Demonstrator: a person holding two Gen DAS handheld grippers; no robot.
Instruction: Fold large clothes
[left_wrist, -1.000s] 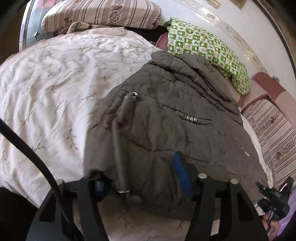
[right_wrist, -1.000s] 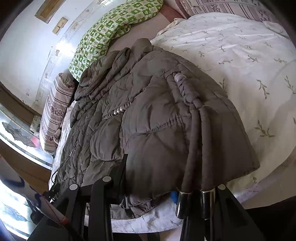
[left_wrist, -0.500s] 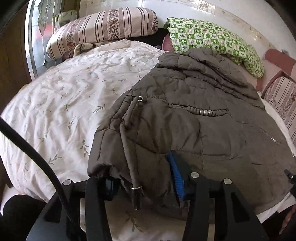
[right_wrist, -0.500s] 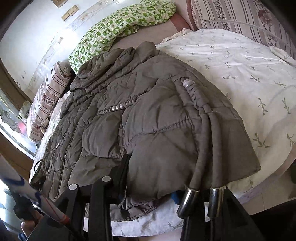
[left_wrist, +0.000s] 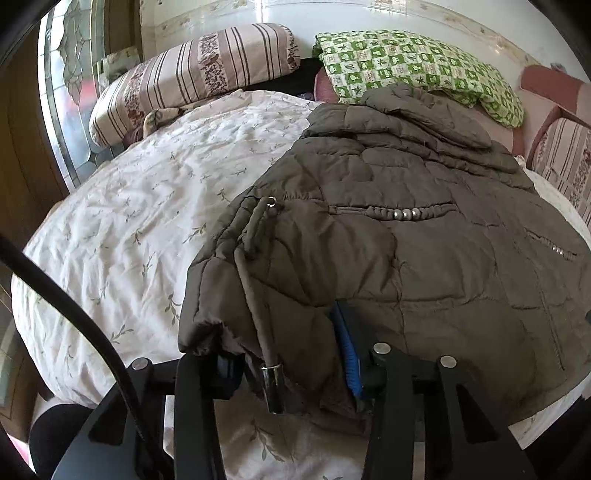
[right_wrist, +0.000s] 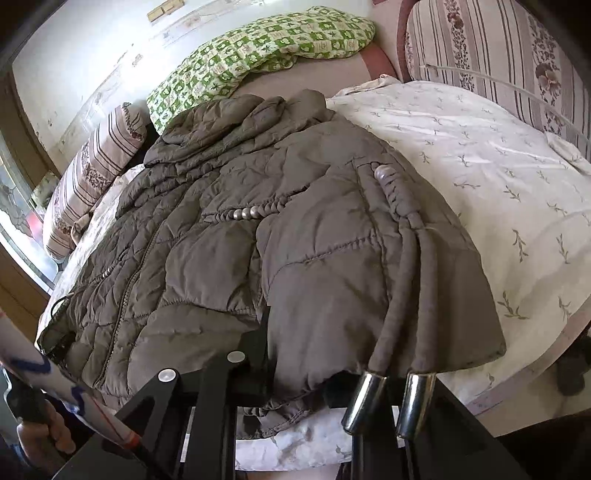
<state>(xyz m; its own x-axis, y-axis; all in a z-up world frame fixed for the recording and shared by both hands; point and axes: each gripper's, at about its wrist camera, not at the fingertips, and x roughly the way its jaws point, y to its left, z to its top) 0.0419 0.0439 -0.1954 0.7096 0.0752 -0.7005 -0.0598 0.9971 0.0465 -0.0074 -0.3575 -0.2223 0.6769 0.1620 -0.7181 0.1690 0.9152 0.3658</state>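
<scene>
A brown quilted jacket (left_wrist: 406, 236) lies spread on the bed, hood toward the pillows; it also shows in the right wrist view (right_wrist: 229, 236). My left gripper (left_wrist: 288, 354) is shut on the jacket's near hem corner, fabric bunched between its jaws beside a drawcord with a metal tip (left_wrist: 273, 387). My right gripper (right_wrist: 295, 369) is shut on the other hem corner, next to two drawcords with metal tips (right_wrist: 388, 398). Both hold the hem at the bed's near edge.
The bed has a white leaf-print sheet (left_wrist: 140, 221). A striped bolster (left_wrist: 192, 70) and a green checked pillow (left_wrist: 417, 66) lie at the head. Another striped cushion (right_wrist: 491, 48) is at the right. A hand holding the other gripper (right_wrist: 44, 424) shows at lower left.
Both grippers have pulled back and tilted level, still holding the hem. The jacket's lower edge has drawn a little toward the bed's near edge.
</scene>
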